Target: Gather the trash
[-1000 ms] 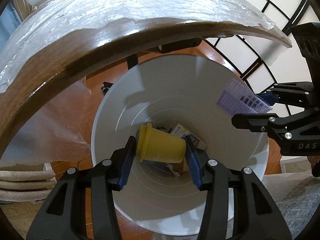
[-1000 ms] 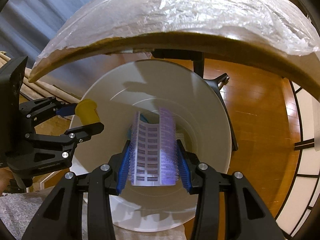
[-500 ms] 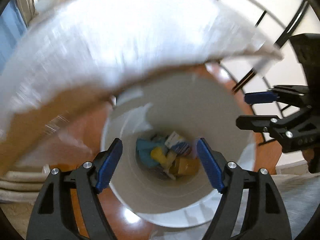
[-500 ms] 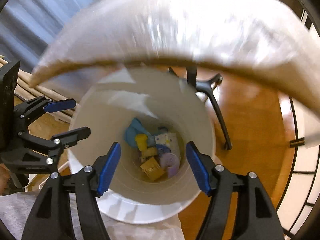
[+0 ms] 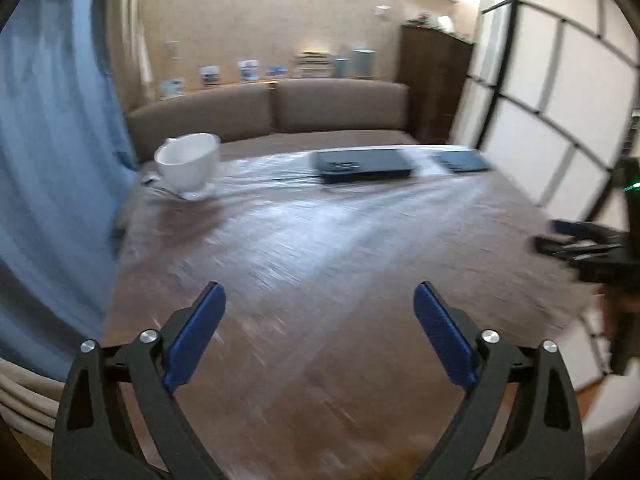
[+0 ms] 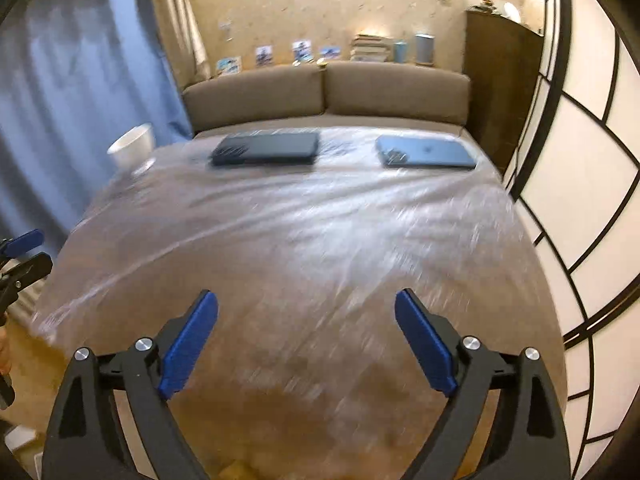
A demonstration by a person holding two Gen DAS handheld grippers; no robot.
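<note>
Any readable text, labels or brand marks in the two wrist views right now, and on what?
None can be read.
Photo cards on the ledge behind the sofa: too small and blurred.
Stacked books beside them: spines unreadable.
Two phones, dark phone and blue phone, on the table: no legible mark.
White cup: plain.

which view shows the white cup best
The left wrist view: the white cup stands large at the table's far left corner, its rim and saucer visible though blurred. In the right wrist view the same cup is smaller and sits at the table's left edge, against the blue curtain.
</note>
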